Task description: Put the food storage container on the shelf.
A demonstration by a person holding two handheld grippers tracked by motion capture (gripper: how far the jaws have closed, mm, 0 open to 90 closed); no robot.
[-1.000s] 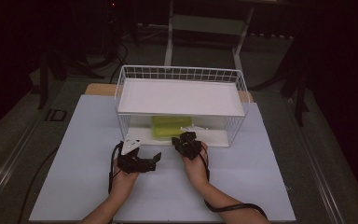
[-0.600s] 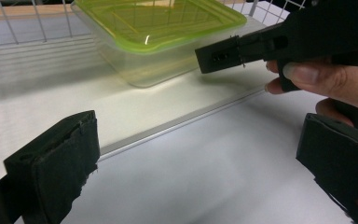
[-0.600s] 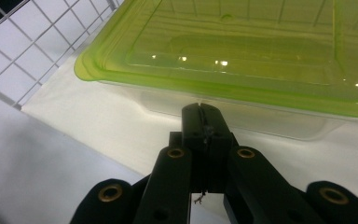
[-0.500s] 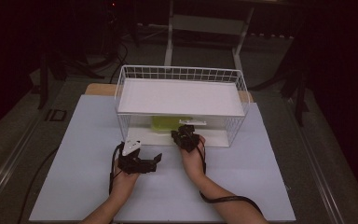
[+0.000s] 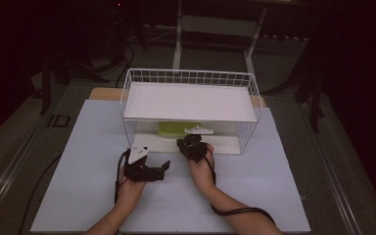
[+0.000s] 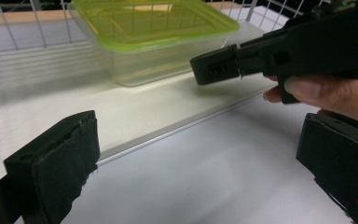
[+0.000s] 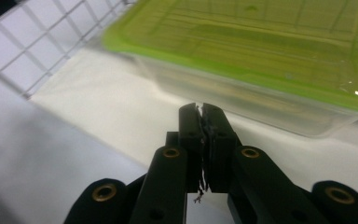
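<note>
Both my grippers sit at the open front of a wire rack with a green-lidded box on its lower shelf.

The white table (image 5: 88, 161) carries the wire rack (image 5: 191, 78); on its lower shelf (image 6: 135, 112) stands the clear container (image 7: 242, 100) with its green lid (image 6: 154, 21), towards the left. My right gripper (image 7: 202, 109) points at the container's near wall, just short of it, jaws pressed together with nothing between them, though they have just eased apart a hair. My left gripper (image 5: 164, 168) rests on the table before the rack, jaws wide and empty.
</note>
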